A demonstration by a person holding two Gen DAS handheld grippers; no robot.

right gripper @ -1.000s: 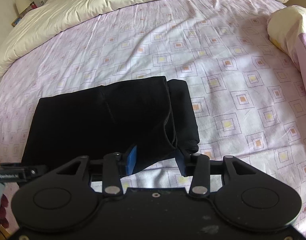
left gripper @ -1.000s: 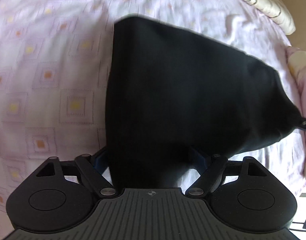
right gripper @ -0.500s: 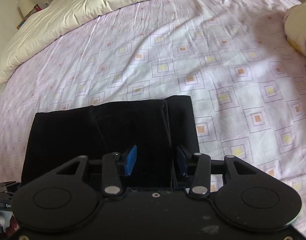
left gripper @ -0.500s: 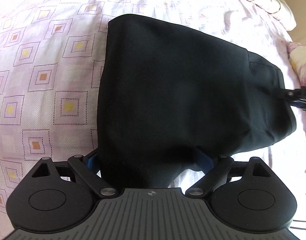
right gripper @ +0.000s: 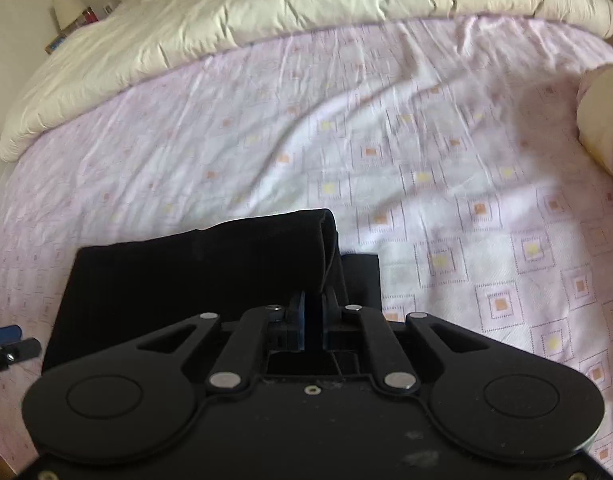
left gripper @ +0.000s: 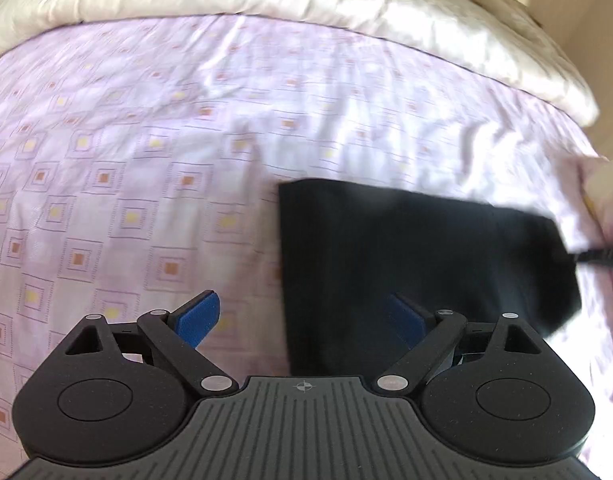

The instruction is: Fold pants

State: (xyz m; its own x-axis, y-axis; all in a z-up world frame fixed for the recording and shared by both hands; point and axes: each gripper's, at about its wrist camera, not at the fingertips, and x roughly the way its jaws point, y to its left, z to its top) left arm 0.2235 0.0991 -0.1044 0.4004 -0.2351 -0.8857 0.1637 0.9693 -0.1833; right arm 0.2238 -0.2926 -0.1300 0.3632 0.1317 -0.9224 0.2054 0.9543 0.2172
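On the pink patterned bedsheet (left gripper: 126, 168), we release the black pants (left gripper: 406, 264).
Our left gripper (left gripper: 306, 318) has sprung wide; the right gripper (right gripper: 312, 312) pinches their folded edge.

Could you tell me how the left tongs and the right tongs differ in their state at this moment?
The left tongs stand wide open with nothing between the blue pads, while the right tongs are drawn nearly together, pinching a fold of the black pants. The left tongs sit at the pants' left edge, partly over the bedsheet; the right tongs sit at the thicker, rolled right end. Both point toward the cream duvet.
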